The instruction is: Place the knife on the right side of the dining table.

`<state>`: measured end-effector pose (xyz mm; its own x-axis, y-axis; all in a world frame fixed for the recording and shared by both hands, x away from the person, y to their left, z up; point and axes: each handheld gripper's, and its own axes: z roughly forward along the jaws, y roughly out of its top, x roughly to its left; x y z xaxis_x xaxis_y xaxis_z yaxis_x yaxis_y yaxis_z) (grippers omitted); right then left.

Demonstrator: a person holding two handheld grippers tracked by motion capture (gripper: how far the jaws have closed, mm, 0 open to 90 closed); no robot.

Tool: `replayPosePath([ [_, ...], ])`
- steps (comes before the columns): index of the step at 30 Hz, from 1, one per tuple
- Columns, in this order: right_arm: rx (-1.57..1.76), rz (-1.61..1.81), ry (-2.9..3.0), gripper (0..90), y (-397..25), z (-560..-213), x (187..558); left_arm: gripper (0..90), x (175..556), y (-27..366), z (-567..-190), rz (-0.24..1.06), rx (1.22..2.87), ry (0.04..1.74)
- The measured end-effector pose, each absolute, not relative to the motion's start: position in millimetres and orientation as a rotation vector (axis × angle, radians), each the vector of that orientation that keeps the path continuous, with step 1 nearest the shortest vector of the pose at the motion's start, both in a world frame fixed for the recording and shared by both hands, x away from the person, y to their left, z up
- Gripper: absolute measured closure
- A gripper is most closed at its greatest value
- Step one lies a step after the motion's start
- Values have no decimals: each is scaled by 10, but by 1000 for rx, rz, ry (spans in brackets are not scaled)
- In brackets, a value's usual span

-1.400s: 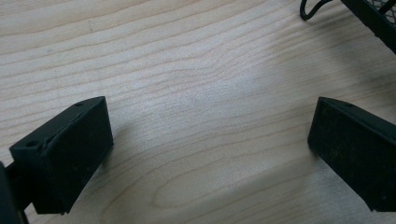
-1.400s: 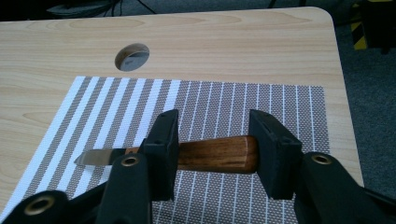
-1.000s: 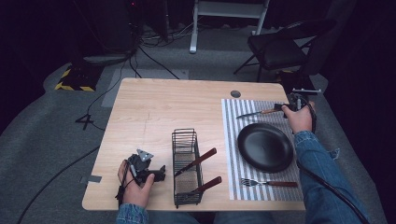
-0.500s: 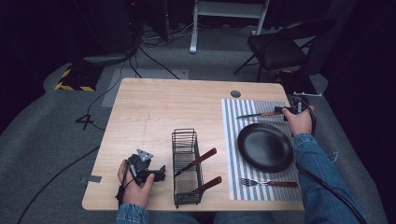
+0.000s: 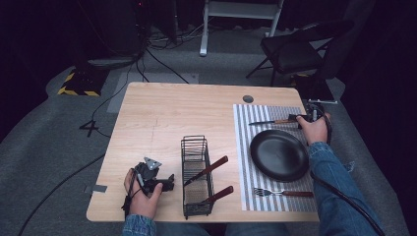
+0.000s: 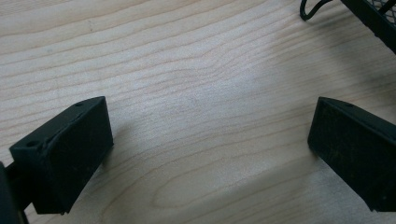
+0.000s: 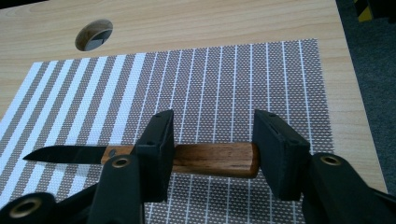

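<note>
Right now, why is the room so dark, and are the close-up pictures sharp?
High view: light falls on the table; the floor beyond fades to black. Left gripper view: wood grain crisp, soft shadows beside the jaws. Right gripper view: the knife and placemat are sharp, the nearest jaw parts slightly blurred.

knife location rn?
High view: the knife lies on the striped placemat at the table's far right, just beyond the black plate, its wooden handle between the right gripper jaws.

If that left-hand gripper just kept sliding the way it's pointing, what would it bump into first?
Probably the wire basket. The left gripper points at it across bare table, fingers wide open; the basket's corner shows ahead, though slightly off to one side.
</note>
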<state>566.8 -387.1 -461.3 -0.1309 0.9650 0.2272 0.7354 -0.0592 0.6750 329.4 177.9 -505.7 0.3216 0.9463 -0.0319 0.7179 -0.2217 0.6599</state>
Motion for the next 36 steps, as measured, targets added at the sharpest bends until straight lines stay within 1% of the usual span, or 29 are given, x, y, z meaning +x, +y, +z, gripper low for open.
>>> replayPosePath([
  [22,1825,1032,1880,480,-3943,-4668,5735,1,3294,1779,-5057,515,2015,1462],
  [30,1803,1053,1883,483,-3977,-4566,5637,1,3294,1779,-5057,515,2015,1462],
  [36,1761,1072,1892,484,-3990,-4411,5530,1,3294,1778,-5057,515,2014,1463],
])
